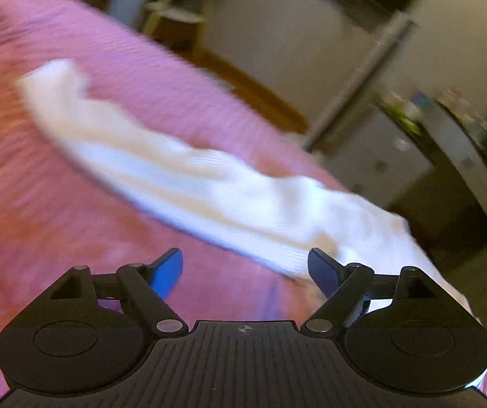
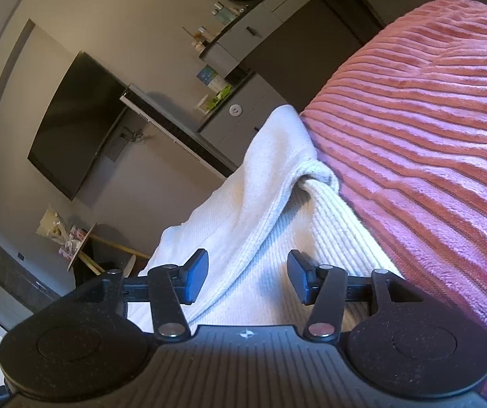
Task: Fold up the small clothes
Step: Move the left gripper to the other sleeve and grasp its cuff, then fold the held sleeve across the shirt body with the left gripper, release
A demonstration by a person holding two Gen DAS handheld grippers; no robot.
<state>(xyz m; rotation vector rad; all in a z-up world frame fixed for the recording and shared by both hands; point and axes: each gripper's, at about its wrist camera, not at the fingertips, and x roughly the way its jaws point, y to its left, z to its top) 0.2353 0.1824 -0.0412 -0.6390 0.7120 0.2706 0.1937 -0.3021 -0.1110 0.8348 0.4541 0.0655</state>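
A white ribbed garment [image 1: 189, 173] lies stretched across a pink ribbed bedspread [image 1: 56, 210], reaching the bed's edge at the right. The left wrist view is blurred. My left gripper [image 1: 245, 270] is open, just short of the garment's near edge, holding nothing. In the right wrist view the same white garment [image 2: 263, 204] hangs over the edge of the pink bedspread [image 2: 430, 129] with a fold running through it. My right gripper [image 2: 247, 277] is open, its fingers either side of the fold's lower part, not closed on it.
A dark wall screen [image 2: 73, 125], a long shelf [image 2: 175, 129] and grey cabinets [image 2: 243, 112] stand beyond the bed. A wooden stand with a bouquet [image 2: 70, 238] is at the lower left. The bed's edge drops off beside the garment.
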